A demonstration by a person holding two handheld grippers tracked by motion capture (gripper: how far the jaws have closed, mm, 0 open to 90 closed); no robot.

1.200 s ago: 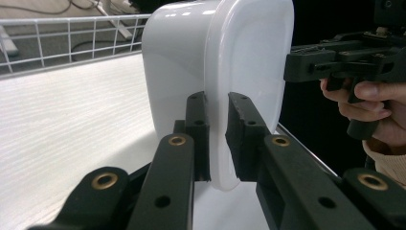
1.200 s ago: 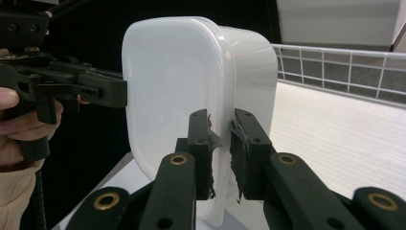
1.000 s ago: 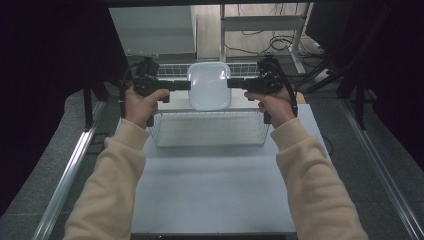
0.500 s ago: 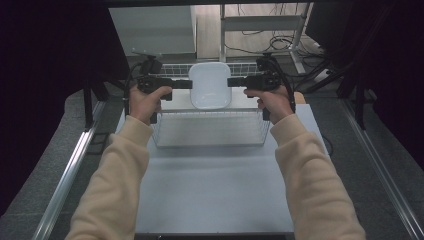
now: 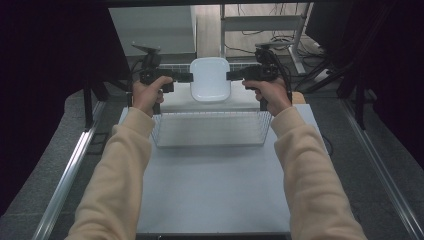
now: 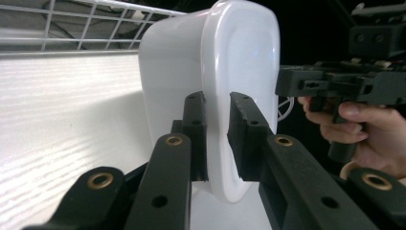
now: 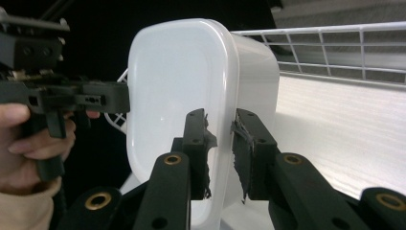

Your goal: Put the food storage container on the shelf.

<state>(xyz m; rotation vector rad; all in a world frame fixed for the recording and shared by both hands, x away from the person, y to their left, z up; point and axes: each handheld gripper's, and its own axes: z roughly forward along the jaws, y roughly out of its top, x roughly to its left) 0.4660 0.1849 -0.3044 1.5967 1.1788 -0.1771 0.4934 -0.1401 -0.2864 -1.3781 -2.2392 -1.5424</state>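
A white lidded plastic container [image 5: 210,80] sits just beyond the wire basket [image 5: 210,144], lid up. My left gripper [image 5: 191,77] holds its left rim and my right gripper [image 5: 227,76] its right rim, both pointing inward and level. In the left gripper view the lid's rim [image 6: 218,72] runs between the black pads [image 6: 196,124], which lie against it. The right gripper view shows its pads [image 7: 246,143] on either side of the container's rim [image 7: 225,72]. Both pairs of jaws have just been opening a little, with the rim still between them.
The wire basket stands across the pale table [image 5: 215,190], close in front of the container. A white wire rack [image 7: 335,43] runs behind the container. Dark curtains flank both sides, and metal rails [image 5: 70,170] edge the table.
Both hands have carried the container a little farther from the person and slightly lower, past the basket's far edge.
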